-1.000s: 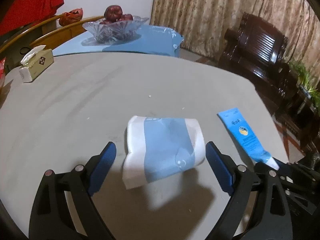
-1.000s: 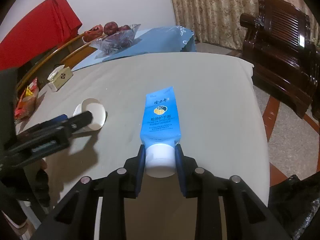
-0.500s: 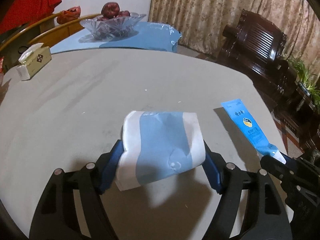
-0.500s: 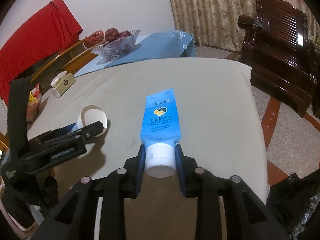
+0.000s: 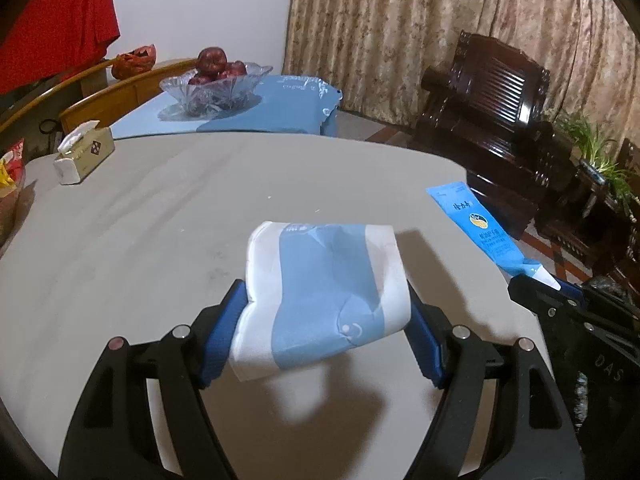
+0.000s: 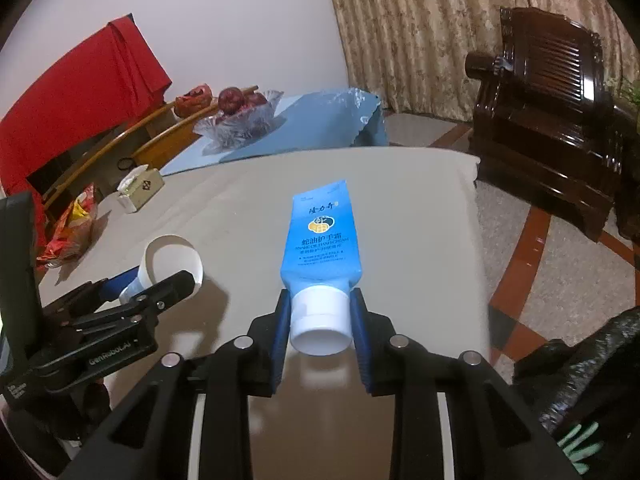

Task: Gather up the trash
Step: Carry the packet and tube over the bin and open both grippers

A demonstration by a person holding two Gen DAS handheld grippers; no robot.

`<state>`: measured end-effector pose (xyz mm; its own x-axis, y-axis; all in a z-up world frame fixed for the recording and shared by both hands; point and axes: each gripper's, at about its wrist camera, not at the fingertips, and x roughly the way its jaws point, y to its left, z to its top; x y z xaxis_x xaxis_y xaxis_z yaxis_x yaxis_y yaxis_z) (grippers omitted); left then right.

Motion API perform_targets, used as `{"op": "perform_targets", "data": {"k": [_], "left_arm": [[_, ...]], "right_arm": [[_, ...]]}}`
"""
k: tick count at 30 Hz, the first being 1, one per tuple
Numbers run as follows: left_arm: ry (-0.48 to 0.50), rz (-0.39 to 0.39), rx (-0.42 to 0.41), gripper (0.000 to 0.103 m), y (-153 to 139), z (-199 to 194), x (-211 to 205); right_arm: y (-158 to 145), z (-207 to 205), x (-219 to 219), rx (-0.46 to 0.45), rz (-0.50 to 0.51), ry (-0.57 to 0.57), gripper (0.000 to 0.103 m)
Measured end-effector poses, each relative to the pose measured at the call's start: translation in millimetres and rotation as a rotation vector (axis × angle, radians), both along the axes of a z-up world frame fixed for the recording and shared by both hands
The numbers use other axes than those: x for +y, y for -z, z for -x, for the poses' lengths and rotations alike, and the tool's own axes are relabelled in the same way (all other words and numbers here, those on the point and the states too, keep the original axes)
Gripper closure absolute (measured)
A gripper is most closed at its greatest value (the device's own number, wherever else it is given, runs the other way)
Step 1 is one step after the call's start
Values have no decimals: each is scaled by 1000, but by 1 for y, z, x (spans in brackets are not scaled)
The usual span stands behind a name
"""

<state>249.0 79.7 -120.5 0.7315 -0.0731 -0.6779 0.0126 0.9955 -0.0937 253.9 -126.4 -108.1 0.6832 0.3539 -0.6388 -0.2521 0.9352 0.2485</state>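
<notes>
My left gripper (image 5: 326,332) is shut on a white and blue paper cup (image 5: 324,292) and holds it on its side above the grey table (image 5: 160,220), with a shadow under it. The cup's open mouth (image 6: 172,260) shows in the right wrist view, with the left gripper (image 6: 156,286) around it. My right gripper (image 6: 320,320) is shut on the white cap of a blue hand cream tube (image 6: 320,236), lifted off the table. The tube (image 5: 476,228) also shows at the right in the left wrist view.
A tissue box (image 5: 82,156) and a snack bag (image 6: 72,224) sit at the table's far left. A glass fruit bowl (image 5: 216,84) stands on a blue cloth behind. A dark wooden armchair (image 6: 548,100) and a black bag (image 6: 580,392) are to the right, off the table.
My left gripper closed on the paper cup and lifted it off the table. My right gripper has kept its hold on the tube and raised it slightly.
</notes>
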Motion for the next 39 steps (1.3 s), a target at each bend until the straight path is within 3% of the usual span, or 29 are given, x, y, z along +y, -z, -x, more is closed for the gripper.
{"op": "perform_targets", "data": {"k": [10,21,30,39], "left_arm": [[37,-1,-73,30,-33,34,-27],[152,35,-127,30,-59,74,-81],[277,56,-137,30,-63,104,-141],[442,61,-127,30,-52,122,-209]], "right_arm": [[-37,43,-27,-75,1,30,74],[-66,104,-80,-131,19,111,74],[-75,148,-128,-145,41,219,74],[-63,195,-185,-108,66,359,74]]}}
